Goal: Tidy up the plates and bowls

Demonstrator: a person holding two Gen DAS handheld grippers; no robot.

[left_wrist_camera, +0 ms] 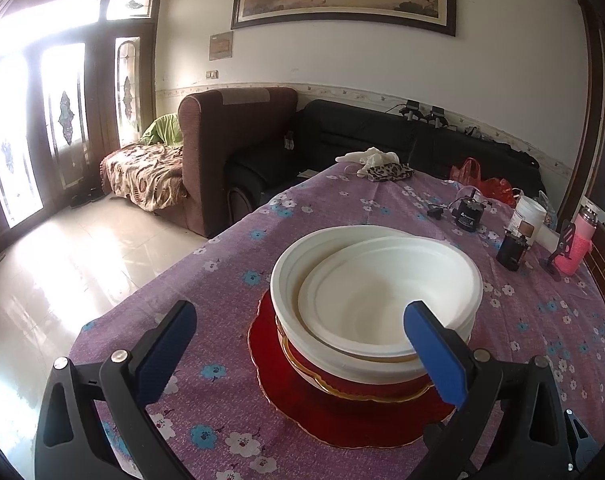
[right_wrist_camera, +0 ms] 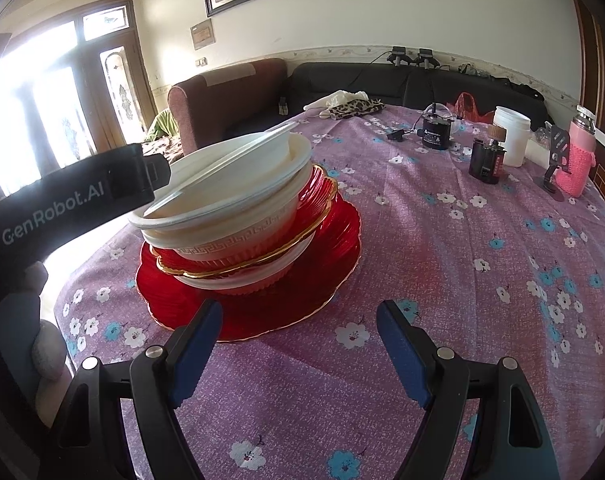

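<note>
On the table (right_wrist_camera: 442, 248), near its left edge: stack of white bowls (left_wrist_camera: 376, 280) nested on a gold-rimmed red dish, all resting on a wide red plate (right_wrist_camera: 334, 272). Left tool (left_wrist_camera: 302, 354) wide open, nothing held; right finger over the near bowl rim, left finger off to the side, stack lying just ahead. Right tool (right_wrist_camera: 298, 350) likewise wide open, empty, stack ahead and to its left, plate edge by the left finger. Left tool judged nearer. Top bowl sat tilted. Right view alone showed stack height, lean and patterned bowl wall; left view alone showed bowl interiors.
</note>
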